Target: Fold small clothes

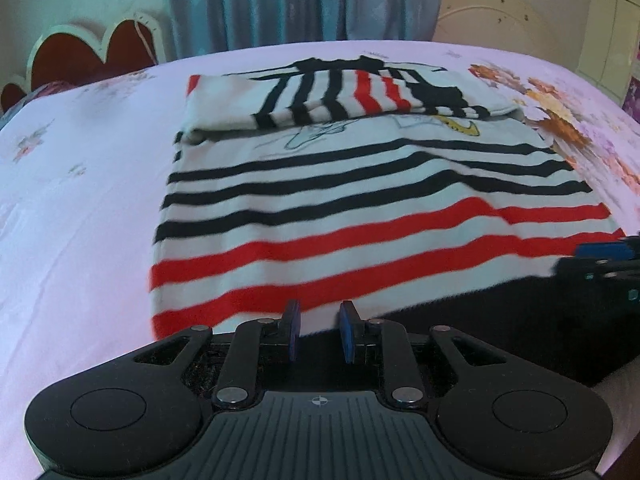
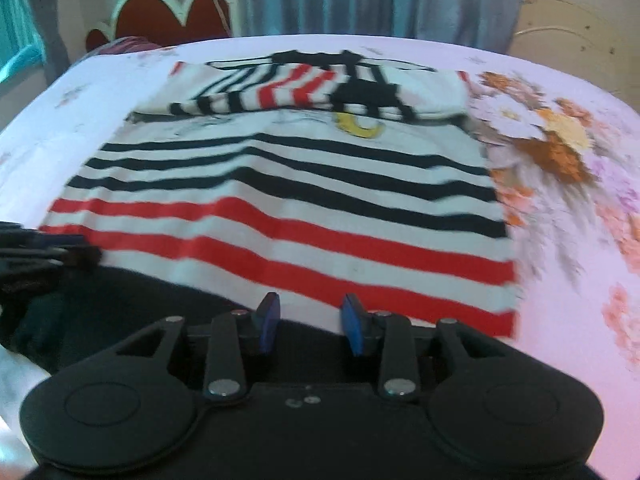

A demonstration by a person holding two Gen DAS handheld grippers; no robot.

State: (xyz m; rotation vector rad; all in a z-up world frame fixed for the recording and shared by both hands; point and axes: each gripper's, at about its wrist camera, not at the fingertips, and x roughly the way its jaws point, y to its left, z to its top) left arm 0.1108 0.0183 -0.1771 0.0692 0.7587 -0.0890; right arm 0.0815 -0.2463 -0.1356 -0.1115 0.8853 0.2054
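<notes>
- Your striped shirt [image 1: 360, 208] lies flat on the bed sheet [image 1: 80, 184], its sleeves and upper part folded in across the chest at the far end, the black hem band nearest you.
- The stripes run black near the middle and red toward the hem; a yellow bit of a printed figure shows just under the folded edge.
- Your left gripper [image 1: 319, 330] sits over the near hem, left of centre, its blue pads a little apart with nothing between them (the red-striped edge and black band lie just beyond the tips).
- Your right gripper [image 2: 311, 322] sits over the same hem farther right; its pads stand parted somewhat wider, also with nothing pinched, the black band showing in the gap.
- In the left wrist view the right gripper shows only as a dark and blue shape at the right edge, beside the lowest red stripe; in the right wrist view the left one pokes in at the left edge.
- The sheet is pale pink with an orange flower print [image 2: 556, 148] to the right of the shirt.
- Beyond the bed stand a red scalloped headboard [image 1: 92, 56] and a blue-grey curtain [image 1: 304, 0].
</notes>
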